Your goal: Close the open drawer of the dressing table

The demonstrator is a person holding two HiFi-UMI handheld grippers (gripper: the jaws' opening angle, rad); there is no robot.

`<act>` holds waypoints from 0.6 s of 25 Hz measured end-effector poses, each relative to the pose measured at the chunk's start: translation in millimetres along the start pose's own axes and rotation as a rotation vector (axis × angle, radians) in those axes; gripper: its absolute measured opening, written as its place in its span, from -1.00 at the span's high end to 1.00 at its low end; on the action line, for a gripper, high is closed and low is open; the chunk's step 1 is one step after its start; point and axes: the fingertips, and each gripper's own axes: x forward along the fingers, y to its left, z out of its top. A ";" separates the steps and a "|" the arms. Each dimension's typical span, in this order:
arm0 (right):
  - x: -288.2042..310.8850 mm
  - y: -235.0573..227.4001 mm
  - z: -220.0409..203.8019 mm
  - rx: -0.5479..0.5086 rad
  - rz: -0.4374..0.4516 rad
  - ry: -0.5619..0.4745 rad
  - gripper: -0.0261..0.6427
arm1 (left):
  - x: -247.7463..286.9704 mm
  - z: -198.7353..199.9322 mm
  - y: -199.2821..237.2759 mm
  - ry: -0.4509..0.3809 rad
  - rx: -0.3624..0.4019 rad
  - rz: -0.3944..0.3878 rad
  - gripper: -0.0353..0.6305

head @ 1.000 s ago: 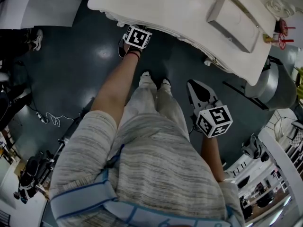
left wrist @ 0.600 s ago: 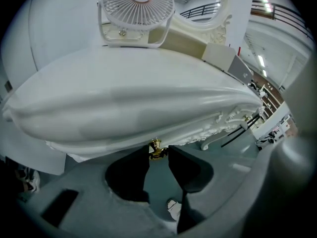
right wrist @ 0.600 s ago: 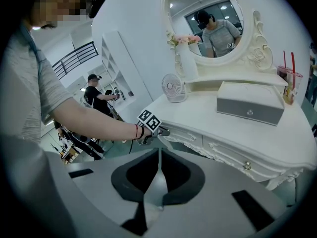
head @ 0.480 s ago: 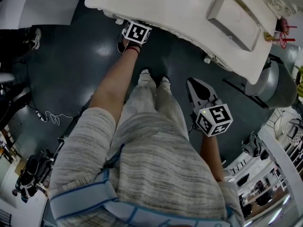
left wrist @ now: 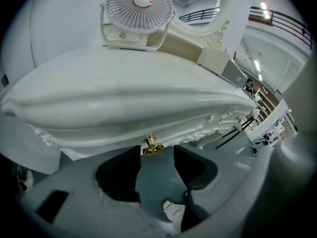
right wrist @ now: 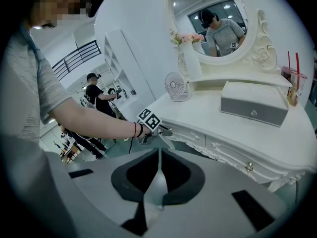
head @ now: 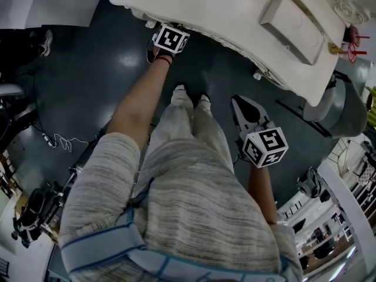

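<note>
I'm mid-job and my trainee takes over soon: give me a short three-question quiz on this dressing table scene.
1. True or false: the right gripper has its jaws apart.
2. The fan stands: A on the dressing table, B on the floor, C on a chair.
3. Fill in: at the left gripper jaw tips sits a gold ____.
Key: 1 false, shut and empty. 2 A. 3 knob; those jaws are opening, not touching it.
</note>
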 end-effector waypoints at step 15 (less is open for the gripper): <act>-3.8 -11.5 -27.7 0.007 -0.012 0.013 0.89 | -35.1 -22.4 -23.5 -0.045 -0.031 0.008 0.27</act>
